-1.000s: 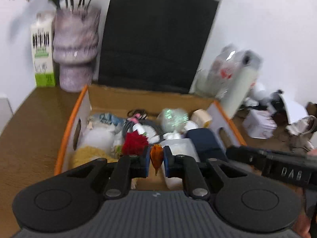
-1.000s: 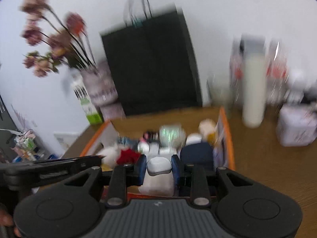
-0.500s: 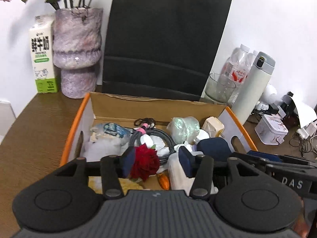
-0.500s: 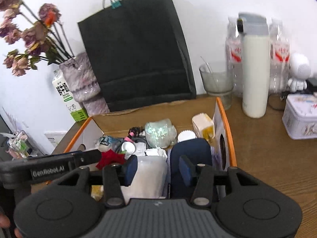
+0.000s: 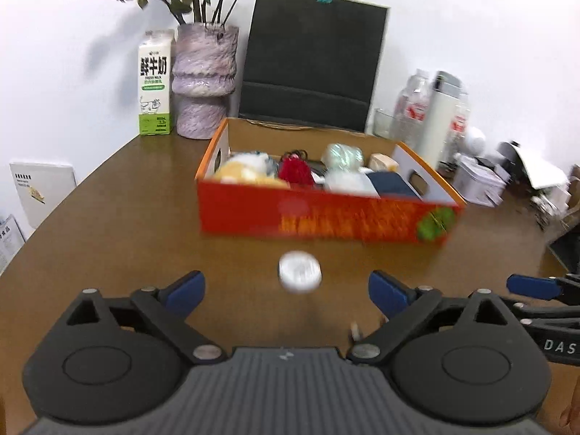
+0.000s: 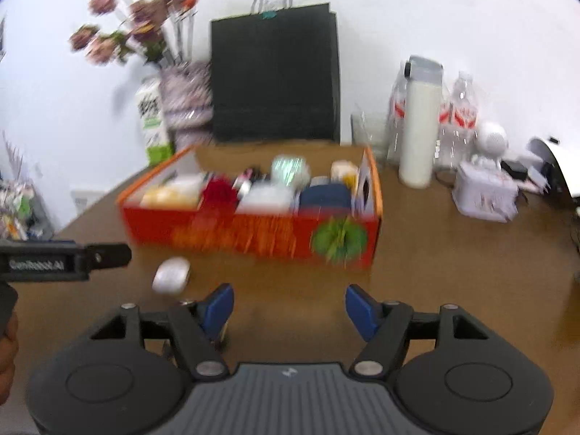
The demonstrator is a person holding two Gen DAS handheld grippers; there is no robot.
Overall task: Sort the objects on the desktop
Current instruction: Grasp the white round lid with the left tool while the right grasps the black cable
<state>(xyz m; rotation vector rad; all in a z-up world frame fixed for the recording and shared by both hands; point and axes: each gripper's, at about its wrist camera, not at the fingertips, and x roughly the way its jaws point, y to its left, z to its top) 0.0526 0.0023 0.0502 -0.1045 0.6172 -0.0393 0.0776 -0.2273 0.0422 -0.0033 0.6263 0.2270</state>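
A brown wood-grain tabletop (image 5: 119, 217) runs to a white wall. At frame centre, the orange cardboard box (image 5: 326, 214) is already crowded with sorted things. One small round white case (image 5: 299, 272), smooth and glossy, lies loose just before it, probably the last. The left gripper (image 5: 286, 290) and right gripper (image 6: 289, 306) are both opening, fingers apart, nothing between them.
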